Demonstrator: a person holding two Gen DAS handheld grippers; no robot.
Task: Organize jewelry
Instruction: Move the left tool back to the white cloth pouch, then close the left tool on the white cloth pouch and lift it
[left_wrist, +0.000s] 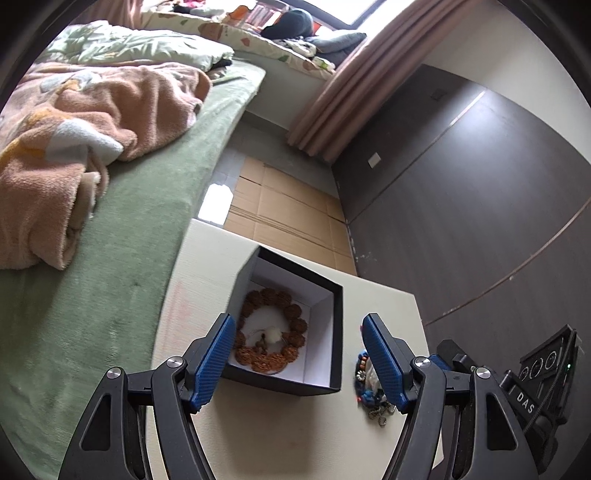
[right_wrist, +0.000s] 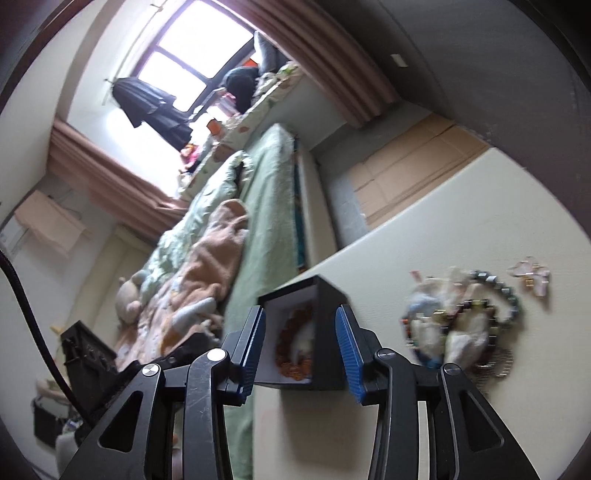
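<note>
Brown bead bracelet (left_wrist: 271, 332) lies coiled flat on the white floor of the black box (left_wrist: 332, 295), a small white tuft at its centre. Box sits open on the pale table (left_wrist: 266, 424), near the edge facing the green bed (left_wrist: 110, 295). That piece looks done.

Still to sort: a heap of jewelry (right_wrist: 465, 332) on the table just beside the box, on its right in the right wrist view. Dark bead strand, small chain, coloured beads, white bits tangled together; blurred, so the count is unclear. A pale pink piece (right_wrist: 532, 277) lies apart from the heap, further along the table. So judging by this, one item in, most left out.

Left gripper (left_wrist: 299, 354) hovers over the near side of the box, jaws spread wide, nothing between the pads. Right gripper (right_wrist: 301, 347) is lined up on the box too, jaws apart, pinching nothing; the box shows in the gap but the pads do not press it.

Beyond: orange blanket (left_wrist: 74, 129) rumpled on the bed, cardboard (left_wrist: 288, 206) on the floor, brown curtain (left_wrist: 332, 103).
</note>
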